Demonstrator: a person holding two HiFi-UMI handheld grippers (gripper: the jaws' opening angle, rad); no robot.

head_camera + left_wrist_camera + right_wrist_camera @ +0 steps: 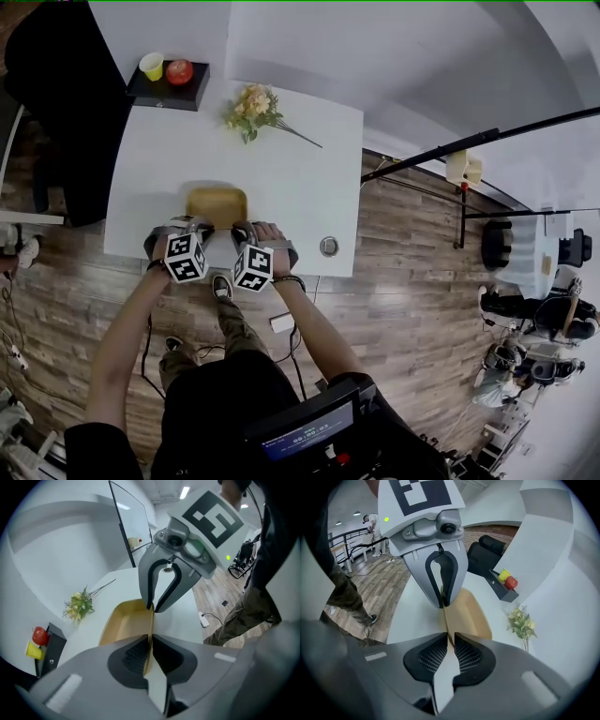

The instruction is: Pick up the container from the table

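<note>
A shallow tan container [217,202] sits on the white table [309,178] near its front edge. My left gripper [195,225] is at the container's near left corner and my right gripper [242,231] at its near right corner. In the left gripper view the container's [124,623] thin near wall runs between the left gripper's [149,656] pads, which are shut on it; the right gripper [153,605] pinches the same wall further along. In the right gripper view the right gripper [451,651] is shut on that wall of the container [471,616], facing the left gripper [443,603].
A black box [169,92] at the table's far left corner carries a yellow cup [151,66] and a red apple [179,71]. A flower sprig [253,111] lies at the back. A small round metal object [329,246] rests near the front right corner. A dark chair [56,94] stands left.
</note>
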